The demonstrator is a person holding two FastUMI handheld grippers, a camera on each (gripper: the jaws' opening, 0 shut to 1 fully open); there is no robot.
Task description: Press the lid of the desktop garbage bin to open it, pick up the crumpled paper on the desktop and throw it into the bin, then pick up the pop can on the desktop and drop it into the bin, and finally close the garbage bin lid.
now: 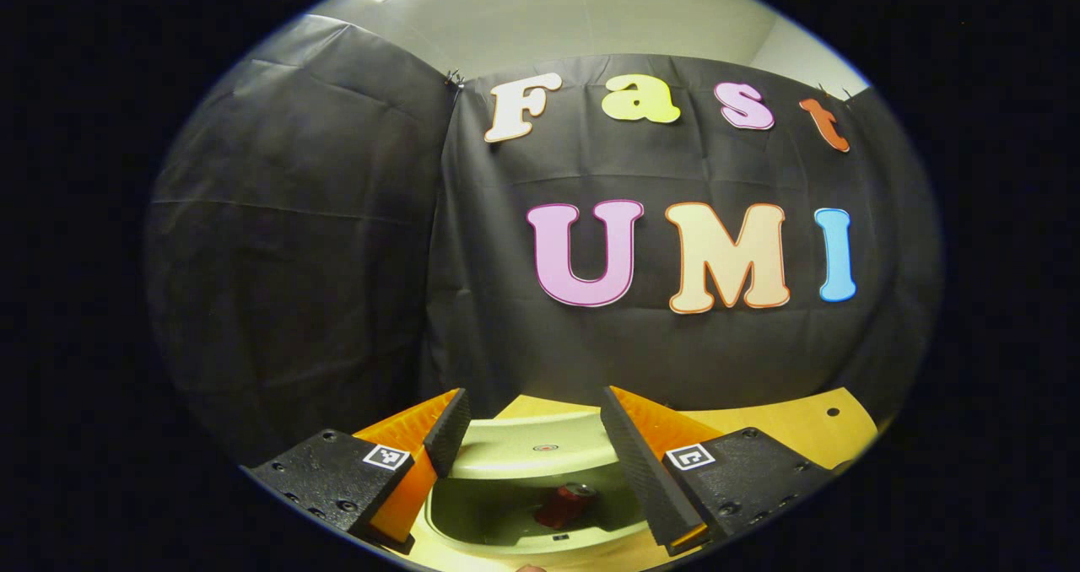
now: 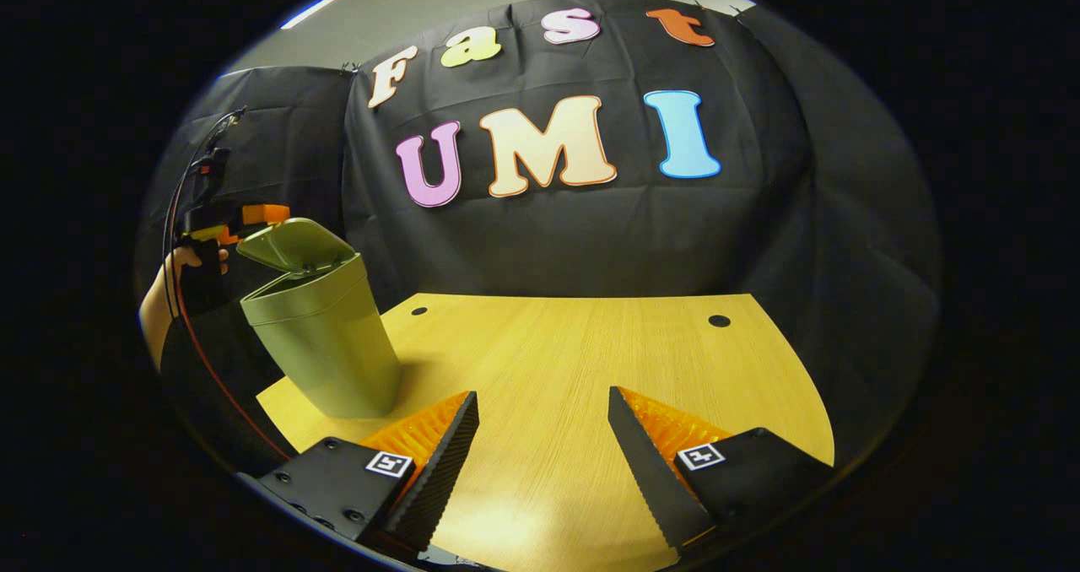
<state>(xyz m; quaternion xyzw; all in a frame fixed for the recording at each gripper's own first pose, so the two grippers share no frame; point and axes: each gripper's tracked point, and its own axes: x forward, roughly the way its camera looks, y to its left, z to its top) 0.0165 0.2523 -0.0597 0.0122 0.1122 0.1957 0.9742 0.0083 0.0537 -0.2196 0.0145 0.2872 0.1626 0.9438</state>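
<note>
The pop can [image 1: 564,504] lies inside the open garbage bin [image 1: 506,504], directly below the left hand-held gripper [image 1: 531,445], whose fingers are spread. The right hand-held gripper [image 2: 540,445] hovers spread over the desk [image 2: 574,361].

One bin [image 2: 325,336] stands at the left of the right gripper view, with one lid [image 2: 291,243] tilted up at its top. One can [image 1: 565,504] lies inside that bin, low in the middle of the left gripper view. One wooden table [image 2: 591,361] fills the lower middle, with two dark holes [image 2: 719,321] near its far edge. One hand [image 2: 181,268] shows at the far left.
</note>
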